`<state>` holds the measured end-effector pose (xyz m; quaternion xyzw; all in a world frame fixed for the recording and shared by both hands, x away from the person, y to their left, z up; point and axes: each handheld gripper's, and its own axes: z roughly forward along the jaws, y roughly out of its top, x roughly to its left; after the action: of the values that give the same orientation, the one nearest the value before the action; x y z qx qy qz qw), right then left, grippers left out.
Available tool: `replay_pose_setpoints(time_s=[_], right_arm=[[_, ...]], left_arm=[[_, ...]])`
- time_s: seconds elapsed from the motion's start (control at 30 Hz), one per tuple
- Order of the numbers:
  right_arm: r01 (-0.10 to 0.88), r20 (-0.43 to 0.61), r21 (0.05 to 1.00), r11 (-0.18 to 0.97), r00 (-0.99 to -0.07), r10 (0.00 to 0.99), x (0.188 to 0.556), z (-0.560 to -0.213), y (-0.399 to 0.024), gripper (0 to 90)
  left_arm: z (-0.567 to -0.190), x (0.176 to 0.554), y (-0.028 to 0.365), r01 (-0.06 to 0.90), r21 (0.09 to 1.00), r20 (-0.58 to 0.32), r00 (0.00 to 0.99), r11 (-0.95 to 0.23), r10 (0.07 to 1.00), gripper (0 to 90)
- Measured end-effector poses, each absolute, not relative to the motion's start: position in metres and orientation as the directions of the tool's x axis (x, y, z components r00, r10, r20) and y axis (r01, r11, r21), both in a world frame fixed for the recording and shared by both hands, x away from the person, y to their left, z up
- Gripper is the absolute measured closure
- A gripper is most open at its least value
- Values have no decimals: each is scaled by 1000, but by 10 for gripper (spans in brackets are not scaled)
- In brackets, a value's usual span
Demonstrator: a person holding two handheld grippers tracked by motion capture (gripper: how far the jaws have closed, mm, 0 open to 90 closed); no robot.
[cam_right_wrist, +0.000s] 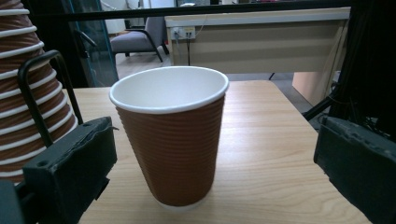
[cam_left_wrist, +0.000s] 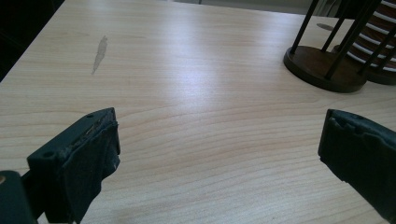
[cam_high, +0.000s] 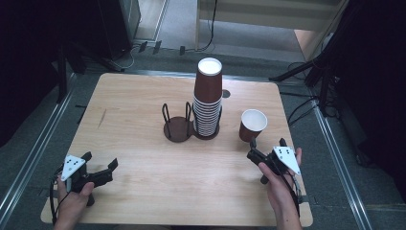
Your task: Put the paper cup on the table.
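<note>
Approach step: right gripper (cam_high: 255, 151), jaws apart, lines up on the upright cup (cam_high: 252, 124) at 3 o'clock of the cup stack (cam_high: 208, 98); next, advance and clamp; left gripper (cam_high: 103, 168) idles, jaws apart.

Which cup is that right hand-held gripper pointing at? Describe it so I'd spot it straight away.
Start at the wooden table and find the tall stack of upside-down cups in the rack near its middle. Right of that stack stands the single brown ribbed paper cup, just ahead of the right hand-held gripper. Unlike its neighbours, it stands alone, upright, showing its white inside.
</note>
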<state>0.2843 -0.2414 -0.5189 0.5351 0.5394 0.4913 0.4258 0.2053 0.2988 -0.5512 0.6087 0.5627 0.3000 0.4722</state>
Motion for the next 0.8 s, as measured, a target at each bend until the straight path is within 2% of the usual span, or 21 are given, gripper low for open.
replay_pose_setpoints(time_s=[0.8], right_arm=[[153,45,987,-42,-20,999,249,-527,-278,0]], left_arm=[[-551,205,299,403,912,-164,184,77,969,0]])
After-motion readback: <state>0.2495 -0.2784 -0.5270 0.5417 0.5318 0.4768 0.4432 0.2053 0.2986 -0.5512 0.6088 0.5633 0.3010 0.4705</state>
